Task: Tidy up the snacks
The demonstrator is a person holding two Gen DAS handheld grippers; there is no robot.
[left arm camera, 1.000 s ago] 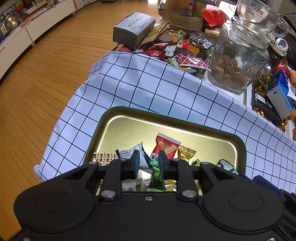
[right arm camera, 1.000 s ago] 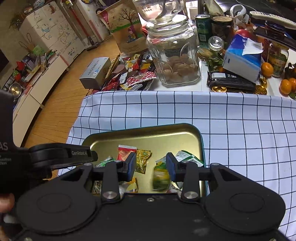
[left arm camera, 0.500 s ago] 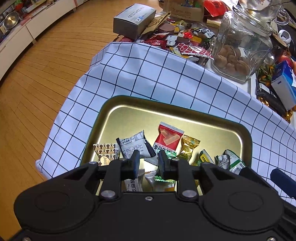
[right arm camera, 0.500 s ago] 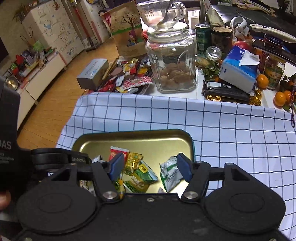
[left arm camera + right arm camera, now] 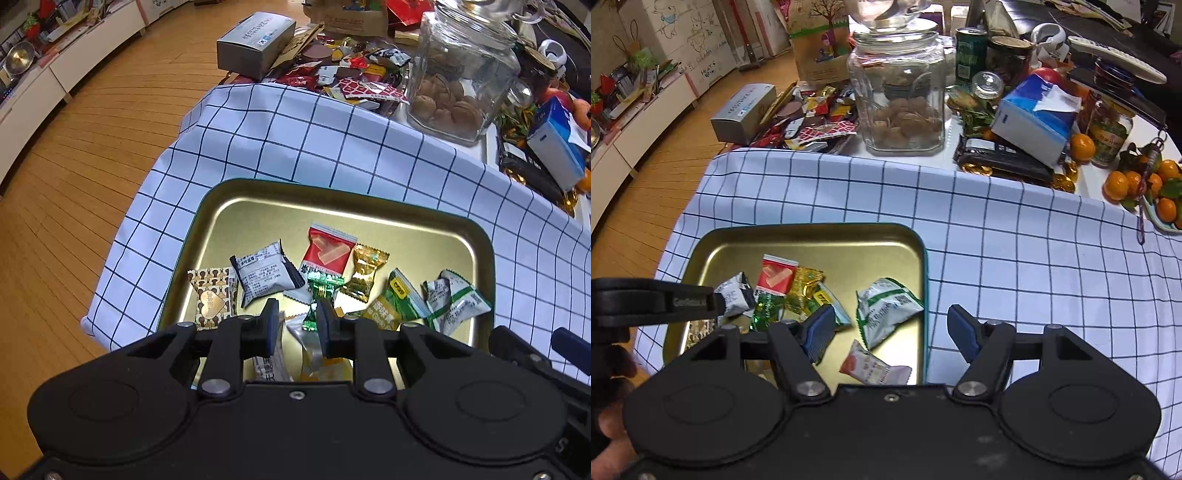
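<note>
A gold metal tray point(image 5: 258, 206) point(image 5: 738, 247) lies on a blue-checked cloth and holds several wrapped snacks. My left gripper point(image 5: 295, 325) hangs over the tray's near side, jaws slightly apart; a shiny green candy point(image 5: 319, 290) lies by its right finger, seemingly loose. A red packet point(image 5: 327, 251), a gold candy point(image 5: 365, 271) and a grey packet point(image 5: 264, 273) lie beyond. My right gripper point(image 5: 892, 334) is wide open and empty above the tray's right rim. A green-white packet point(image 5: 886, 304) lies between its fingers' line of sight.
A pile of loose snacks point(image 5: 816, 125) and a grey box point(image 5: 744, 112) sit past the cloth at the left. A glass jar of walnuts point(image 5: 901, 92), a blue tissue box point(image 5: 1034, 114) and tangerines point(image 5: 1137, 184) crowd the back. The cloth's left edge overhangs a wooden floor point(image 5: 74, 147).
My right gripper opened wide and dropped its green snack into the tray, then drew back to the right. My left gripper's jaws parted slightly and it pulled back; the green candy is in the tray.
</note>
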